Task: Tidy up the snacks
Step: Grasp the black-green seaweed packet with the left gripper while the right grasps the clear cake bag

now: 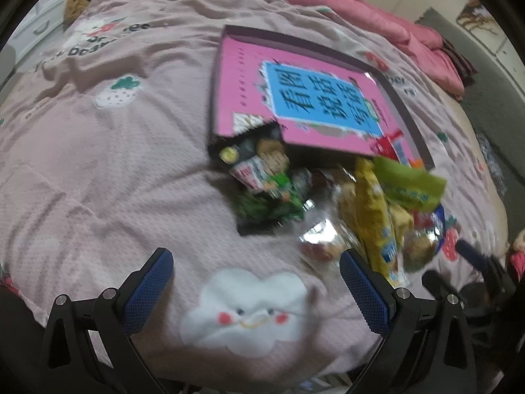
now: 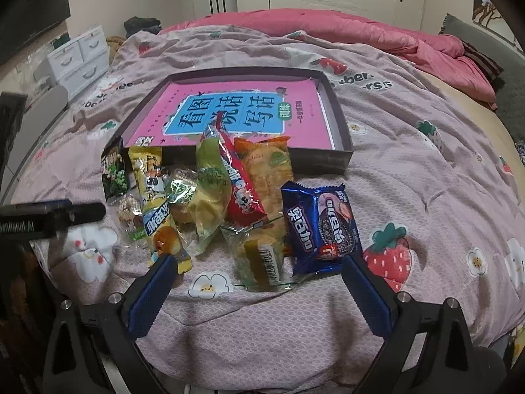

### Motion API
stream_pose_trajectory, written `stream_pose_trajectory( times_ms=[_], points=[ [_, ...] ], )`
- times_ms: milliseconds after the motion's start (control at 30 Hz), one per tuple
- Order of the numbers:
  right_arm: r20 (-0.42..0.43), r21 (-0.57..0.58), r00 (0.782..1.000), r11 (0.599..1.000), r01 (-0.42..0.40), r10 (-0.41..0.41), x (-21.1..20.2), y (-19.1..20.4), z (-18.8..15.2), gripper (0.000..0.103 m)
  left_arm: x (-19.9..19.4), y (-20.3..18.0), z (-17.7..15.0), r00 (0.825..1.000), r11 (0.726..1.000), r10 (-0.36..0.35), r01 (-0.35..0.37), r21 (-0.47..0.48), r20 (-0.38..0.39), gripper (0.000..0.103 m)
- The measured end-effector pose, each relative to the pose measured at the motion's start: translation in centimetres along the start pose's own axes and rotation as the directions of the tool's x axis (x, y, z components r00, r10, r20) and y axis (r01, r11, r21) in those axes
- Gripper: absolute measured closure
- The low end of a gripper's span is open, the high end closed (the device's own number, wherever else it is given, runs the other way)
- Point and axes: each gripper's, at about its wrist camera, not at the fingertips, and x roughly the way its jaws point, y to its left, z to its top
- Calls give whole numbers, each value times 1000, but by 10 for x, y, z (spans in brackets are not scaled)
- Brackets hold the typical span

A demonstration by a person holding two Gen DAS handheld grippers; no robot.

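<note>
A shallow dark box (image 2: pixel 339 124) with a pink book (image 2: pixel 295 121) inside lies on the bed; it also shows in the left wrist view (image 1: pixel 410 111). Several snack packs lie in a pile before it: a blue cookie pack (image 2: pixel 320 226), a red pack (image 2: pixel 239 180), a green pack (image 2: pixel 210 190), a yellow pack (image 2: pixel 154 197), a clear wrapped cake (image 2: pixel 259 252). My right gripper (image 2: pixel 259 282) is open and empty, just short of the pile. My left gripper (image 1: pixel 256 275) is open and empty, left of the blurred pile (image 1: pixel 370 210).
A pink strawberry-print quilt (image 2: pixel 410 180) covers the bed, with a pink duvet (image 2: pixel 361 32) bunched at the back. White drawers (image 2: pixel 82 59) stand at the far left. The left gripper's body (image 2: pixel 49 220) shows at the left edge of the right wrist view.
</note>
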Motion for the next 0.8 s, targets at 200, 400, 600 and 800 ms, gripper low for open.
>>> stream_pose_trajectory(
  times_ms=[200, 400, 600, 800],
  points=[
    [-23, 12, 1000, 1000, -14, 14, 8, -3, 1, 10, 4, 11, 12, 999, 1000, 11, -10, -26, 31, 2],
    [-55, 18, 998, 1000, -10, 11, 18, -5, 0, 23, 11, 16, 21, 999, 999, 8, -6, -50, 39, 2],
    [-88, 10, 996, 1000, 0, 1, 30, -4, 0, 36, 19, 15, 22, 1000, 998, -8, 9, -56, 18, 2],
    [-101, -50, 995, 999, 4, -9, 37, 5, 0, 61, 25, 20, 28, 1000, 996, -20, 21, -84, 19, 2]
  ],
)
